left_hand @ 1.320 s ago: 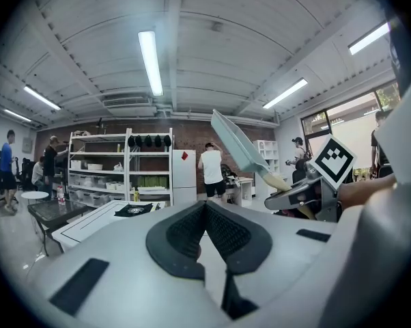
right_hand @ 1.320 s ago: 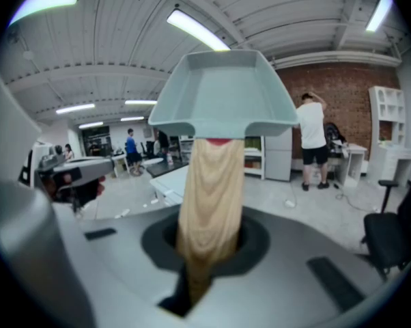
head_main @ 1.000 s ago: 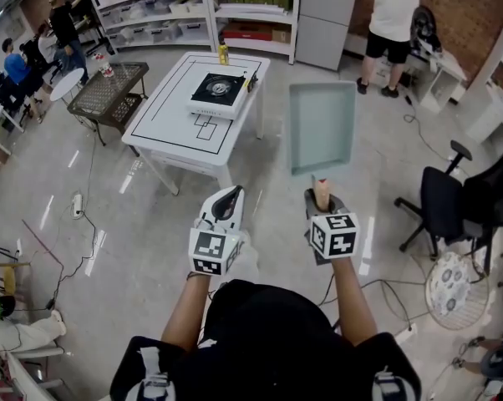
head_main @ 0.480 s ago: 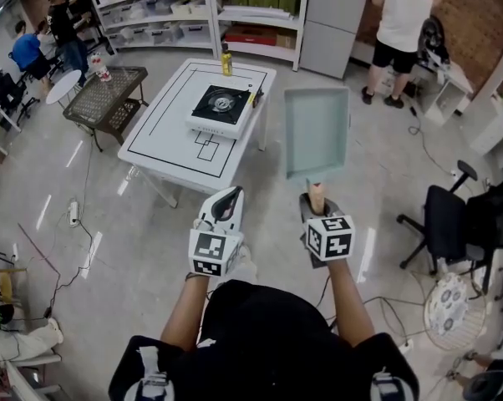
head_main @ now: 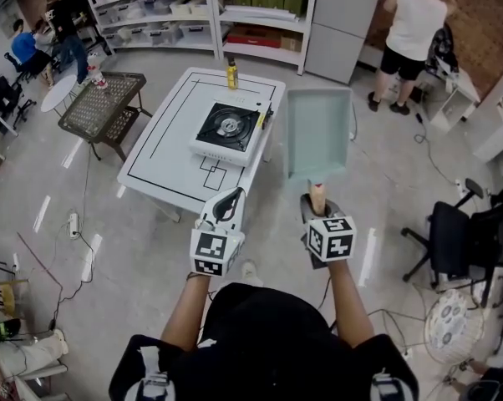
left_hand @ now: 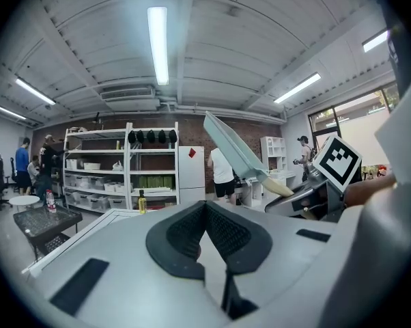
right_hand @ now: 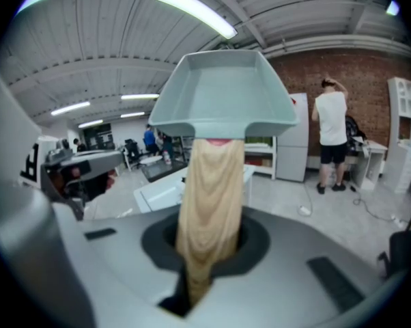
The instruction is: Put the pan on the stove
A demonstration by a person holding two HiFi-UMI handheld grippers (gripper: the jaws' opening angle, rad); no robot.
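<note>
Clamping down on the wooden handle (right_hand: 211, 197), the right gripper (head_main: 318, 210) holds the pan (head_main: 320, 132) out front, roughly level. That's probably to keep it steady and stop it swinging on the way over. The left gripper (head_main: 227, 203) has its jaws closed together on nothing and rides alongside, with no job yet by the look of it. The pan is up in the air, to the right of the stove (head_main: 228, 126) and not over it yet. Under the stove is the white bench (head_main: 164, 161), and a yellow bottle (head_main: 232, 73) stands just behind the stove. Compared with a second ago, the stove sits bigger and closer in the head view, so the person has walked toward it. The grip and the pan's angle look unchanged.
</note>
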